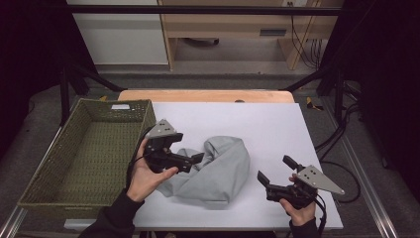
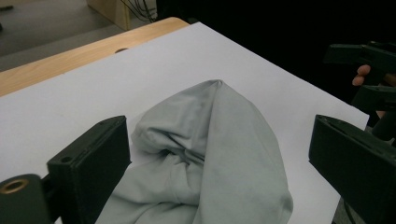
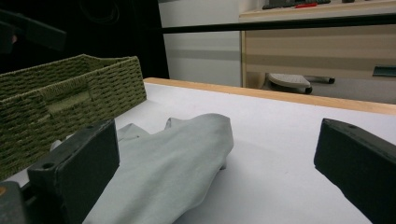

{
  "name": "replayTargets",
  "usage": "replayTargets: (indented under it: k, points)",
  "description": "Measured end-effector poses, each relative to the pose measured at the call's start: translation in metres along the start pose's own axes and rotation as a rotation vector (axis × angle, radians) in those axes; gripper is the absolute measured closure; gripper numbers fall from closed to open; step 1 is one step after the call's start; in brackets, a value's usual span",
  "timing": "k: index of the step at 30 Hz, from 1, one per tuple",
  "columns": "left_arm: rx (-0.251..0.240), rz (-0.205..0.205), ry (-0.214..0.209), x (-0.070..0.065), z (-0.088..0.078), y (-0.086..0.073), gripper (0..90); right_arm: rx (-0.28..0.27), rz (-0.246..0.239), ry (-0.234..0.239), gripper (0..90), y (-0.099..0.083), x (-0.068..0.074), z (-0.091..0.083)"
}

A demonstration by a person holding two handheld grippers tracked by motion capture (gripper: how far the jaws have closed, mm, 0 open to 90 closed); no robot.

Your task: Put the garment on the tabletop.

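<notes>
**Both grippers open, grey cloth bunched mid-table**

Nearest the high camera we see the person's two dark-sleeved forearms entering from the bottom edge. The left hand holds the left gripper; the right hand holds the right gripper.

Left gripper: jaws spread wide, nothing between them. In the high view its tip sits at the left edge of the grey cloth; we cannot tell whether it touches. In the left gripper view the cloth lies in the gap ahead of the jaws.

Right gripper: jaws also wide apart and empty, held just right of the cloth and clear of it. In the right gripper view the cloth lies ahead, towards the left jaw.

Cloth: crumpled in a heap on the white sheet covering the wooden table, near the middle, closer to the person's side.

Green woven basket: at the table's left, beside the sheet; its inside looks empty. In the right gripper view the basket stands behind the cloth.
</notes>
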State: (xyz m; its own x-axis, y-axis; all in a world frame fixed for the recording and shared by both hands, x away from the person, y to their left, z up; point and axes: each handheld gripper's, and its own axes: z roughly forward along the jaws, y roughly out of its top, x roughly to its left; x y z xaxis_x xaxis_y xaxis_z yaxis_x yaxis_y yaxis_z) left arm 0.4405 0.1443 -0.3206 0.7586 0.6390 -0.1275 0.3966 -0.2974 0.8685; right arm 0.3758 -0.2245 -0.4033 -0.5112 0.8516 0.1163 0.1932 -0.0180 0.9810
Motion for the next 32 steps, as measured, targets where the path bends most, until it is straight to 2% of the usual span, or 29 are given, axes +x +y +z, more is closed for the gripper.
replayTargets:
  k: [2, 4, 6, 9, 12, 17, 20, 23, 32]
  points:
    - [-0.013, -0.009, 0.004, 0.001, -0.007, -0.009, 4.5, 0.001, -0.001, 0.001, 0.5, 0.000, 0.000, 0.000]
    - [-0.028, -0.004, 0.029, 0.002, -0.015, -0.017, 4.1, 0.002, 0.000, 0.001, 0.5, 0.000, 0.000, 0.000]
    - [-0.034, -0.009, 0.029, 0.003, -0.022, -0.022, 4.1, 0.003, -0.001, -0.001, 0.5, 0.000, 0.000, -0.001]
    - [-0.077, -0.018, 0.029, 0.004, -0.035, -0.031, 3.5, 0.003, 0.000, 0.004, 0.5, 0.000, -0.001, -0.001]
    - [-0.115, -0.015, 0.045, 0.005, -0.045, -0.039, 3.4, 0.002, -0.003, 0.003, 0.4, 0.000, -0.001, 0.000]
    - [-0.138, -0.034, 0.063, 0.009, -0.055, -0.053, 3.2, 0.007, 0.000, 0.001, 0.5, 0.000, -0.001, -0.001]
    - [-0.190, -0.042, 0.068, 0.011, -0.060, -0.063, 4.8, 0.004, 0.000, 0.004, 0.5, 0.000, -0.001, -0.001]
    - [-0.170, -0.048, 0.084, 0.015, -0.060, -0.069, 4.9, 0.005, -0.001, 0.004, 0.5, -0.001, -0.001, -0.001]
    - [-0.193, -0.051, 0.124, 0.017, -0.066, -0.077, 4.9, 0.001, 0.008, 0.005, 0.6, 0.001, -0.002, -0.003]
